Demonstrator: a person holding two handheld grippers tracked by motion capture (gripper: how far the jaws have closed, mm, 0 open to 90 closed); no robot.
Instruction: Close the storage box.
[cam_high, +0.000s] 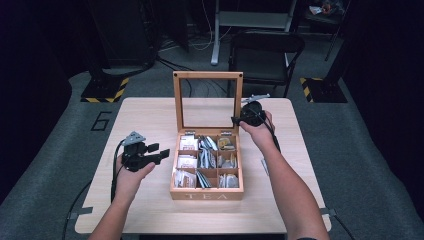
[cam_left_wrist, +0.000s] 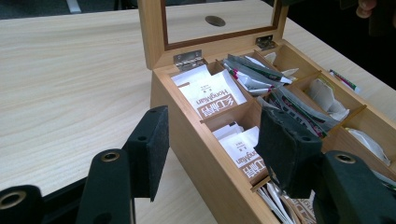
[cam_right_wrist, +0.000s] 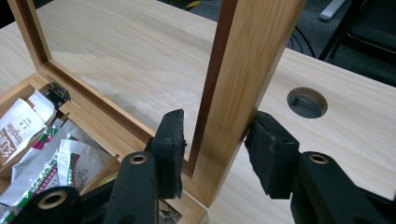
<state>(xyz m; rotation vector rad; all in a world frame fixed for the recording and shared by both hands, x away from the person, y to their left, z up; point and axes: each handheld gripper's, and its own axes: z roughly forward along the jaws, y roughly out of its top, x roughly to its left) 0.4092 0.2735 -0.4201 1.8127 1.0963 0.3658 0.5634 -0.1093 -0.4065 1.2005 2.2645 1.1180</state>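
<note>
A wooden tea box marked TEA stands mid-table, its glass-paned lid upright. Its compartments hold tea sachets, white ones on the left and silver ones beside them. My right gripper is at the lid's right edge. In the right gripper view the lid's frame stands between the jaws of my right gripper: the right pad touches it and the left pad stands off. My left gripper is open just left of the box. In its own view the left gripper faces the box's wall, holding nothing.
The pale wooden table has a round cable hole behind the lid. One loose sachet lies on the table to the right of the box. A black folding chair stands beyond the far edge.
</note>
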